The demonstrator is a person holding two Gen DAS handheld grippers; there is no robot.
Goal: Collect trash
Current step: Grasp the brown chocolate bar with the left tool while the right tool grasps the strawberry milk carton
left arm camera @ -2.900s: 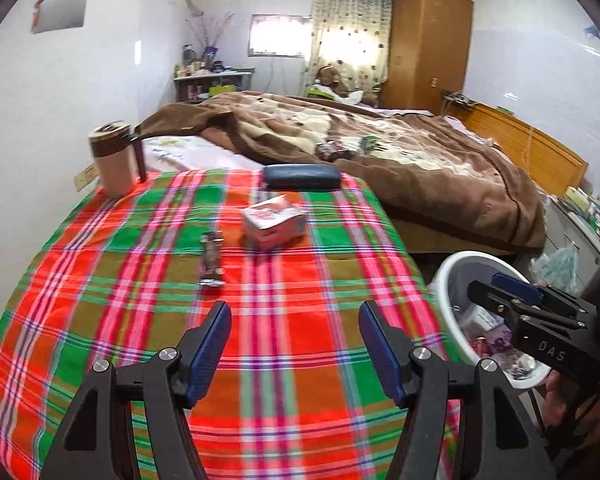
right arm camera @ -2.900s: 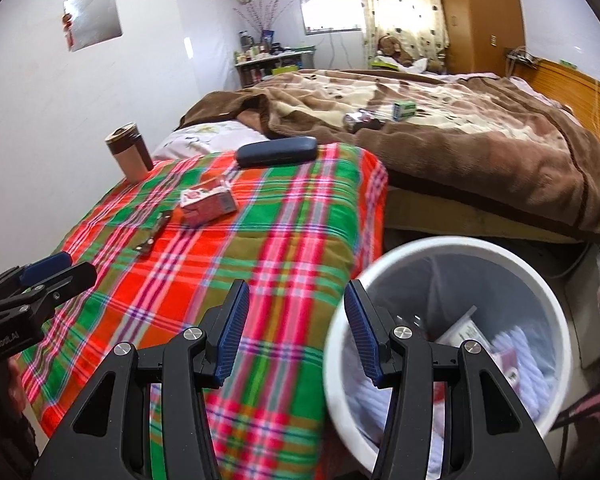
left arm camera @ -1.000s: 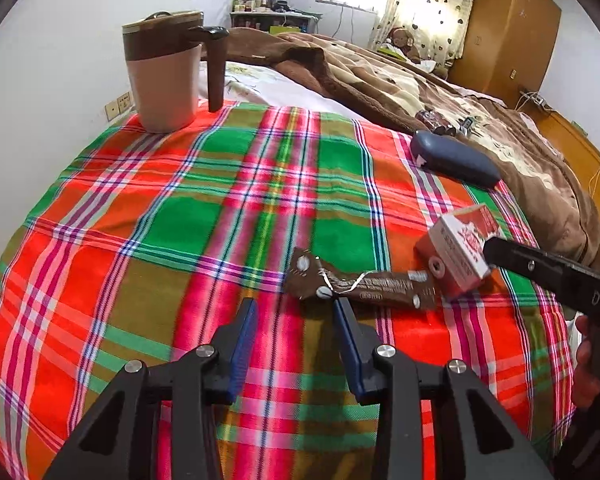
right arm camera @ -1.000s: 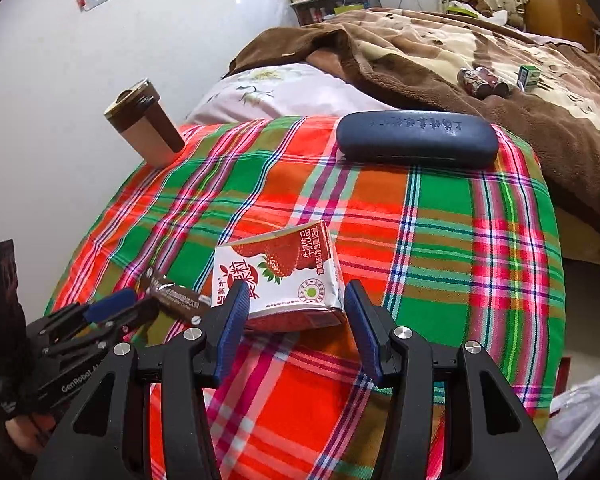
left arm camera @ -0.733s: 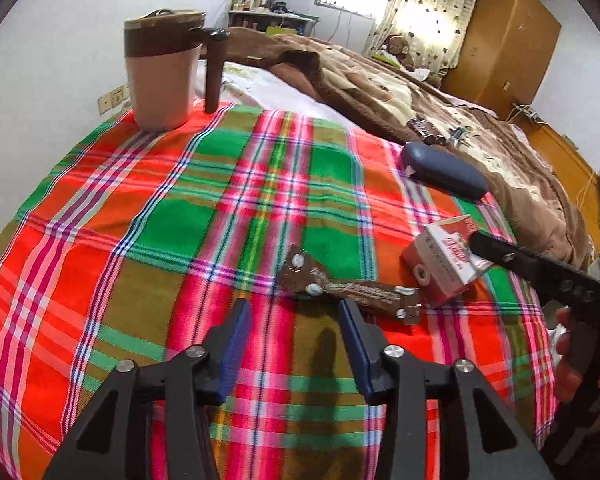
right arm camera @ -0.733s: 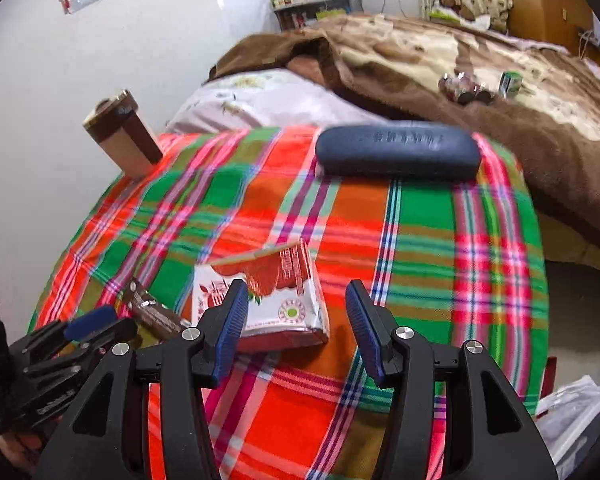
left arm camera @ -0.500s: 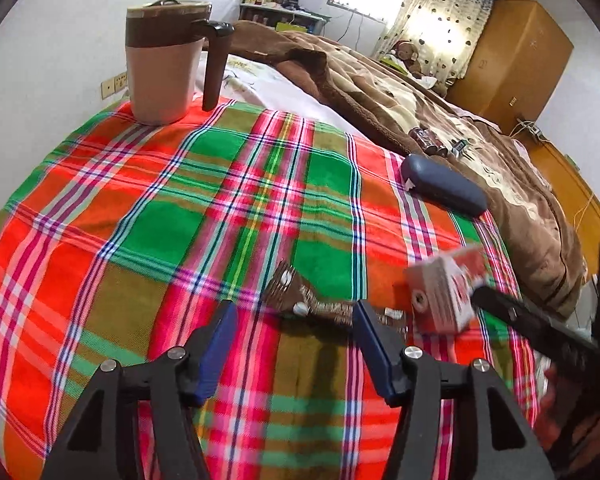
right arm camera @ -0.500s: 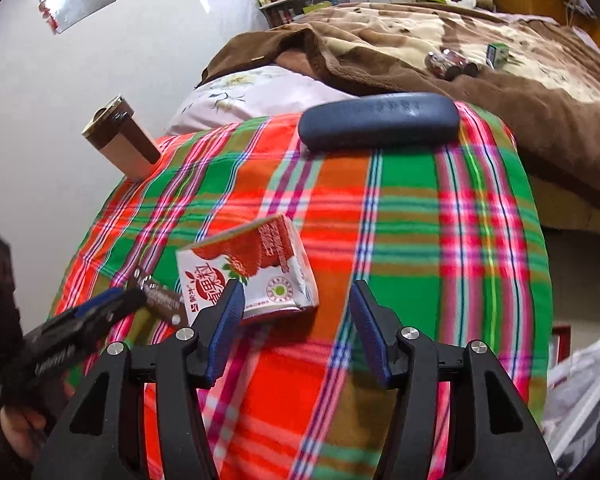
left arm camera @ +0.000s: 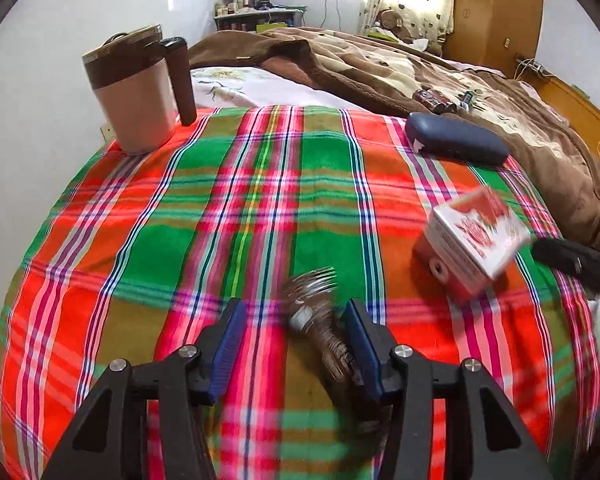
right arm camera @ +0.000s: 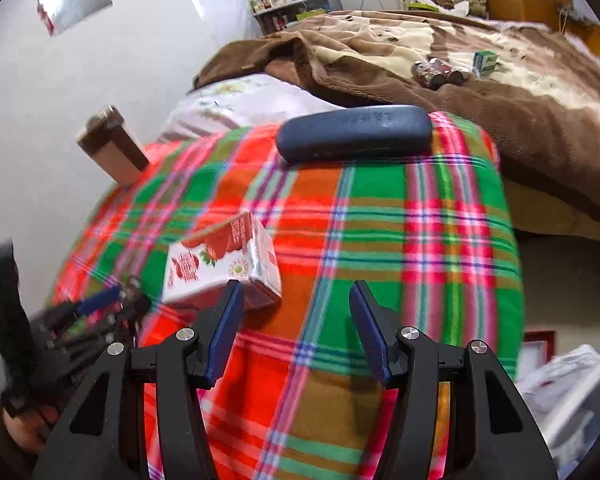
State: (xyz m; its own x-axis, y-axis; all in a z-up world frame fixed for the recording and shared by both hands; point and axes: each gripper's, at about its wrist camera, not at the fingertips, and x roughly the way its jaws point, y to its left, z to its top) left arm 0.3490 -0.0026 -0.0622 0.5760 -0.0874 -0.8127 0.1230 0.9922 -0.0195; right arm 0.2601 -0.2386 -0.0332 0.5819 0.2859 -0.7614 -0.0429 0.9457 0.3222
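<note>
A brown snack wrapper (left arm camera: 320,320) lies on the plaid blanket (left arm camera: 220,220) between the fingers of my open left gripper (left arm camera: 294,340), close against the right finger and blurred. A red and white strawberry milk carton (left arm camera: 474,240) lies to the right of it. In the right wrist view the carton (right arm camera: 224,266) sits just ahead of the left finger of my open right gripper (right arm camera: 296,326), outside the jaws. The left gripper (right arm camera: 96,312) shows blurred at the left there.
A brown and beige lidded mug (left arm camera: 134,88) stands at the back left. A dark blue glasses case (left arm camera: 456,144) lies at the blanket's far edge. Beyond is a bed with a brown quilt (right arm camera: 460,64) bearing small cans and a green box. White bags (right arm camera: 560,380) lie at floor level, right.
My left gripper has moved forward so the wrapper now lies between its fingers. My right gripper has drifted right, so the carton is now off its left finger.
</note>
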